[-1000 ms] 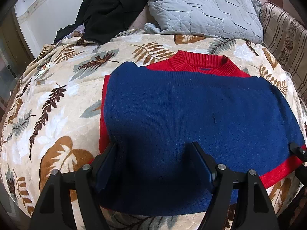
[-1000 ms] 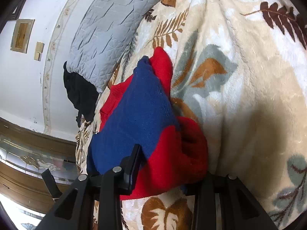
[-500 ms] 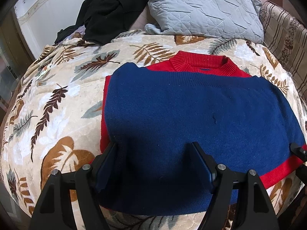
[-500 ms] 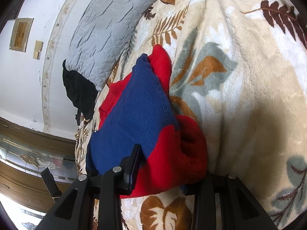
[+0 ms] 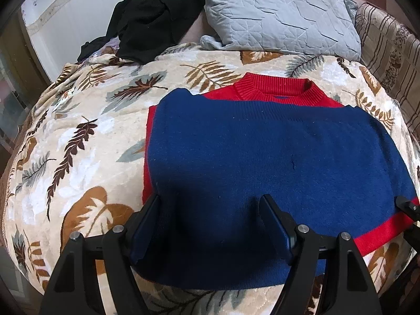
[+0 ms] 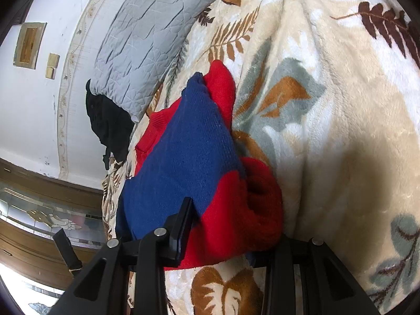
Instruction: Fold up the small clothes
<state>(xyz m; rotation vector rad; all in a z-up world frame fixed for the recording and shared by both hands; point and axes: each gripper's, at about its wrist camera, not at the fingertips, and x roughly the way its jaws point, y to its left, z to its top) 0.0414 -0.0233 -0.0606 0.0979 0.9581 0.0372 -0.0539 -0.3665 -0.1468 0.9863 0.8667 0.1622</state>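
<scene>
One sweater (image 5: pixel 262 162), 2 grippers: left (image 5: pixel 210 225) fingers wide, right (image 6: pixel 231 233) pinching hem.

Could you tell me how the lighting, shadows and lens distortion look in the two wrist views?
Left wrist view: sharp and evenly lit, the left gripper shading the sweater; fisheye bulges the blanket. Right wrist view: rolled sideways, sunlit blanket nearly washed out, shadow beside the right gripper, dark lens rim at the corners.

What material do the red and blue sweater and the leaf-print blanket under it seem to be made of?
Sweater: looks like knitted wool or acrylic yarn, matte; fine knit rows and a ribbed red collar show. Blanket: seems a plush fleece, probably synthetic; its soft pile has a slight sheen and gathers in thick folds.
</scene>
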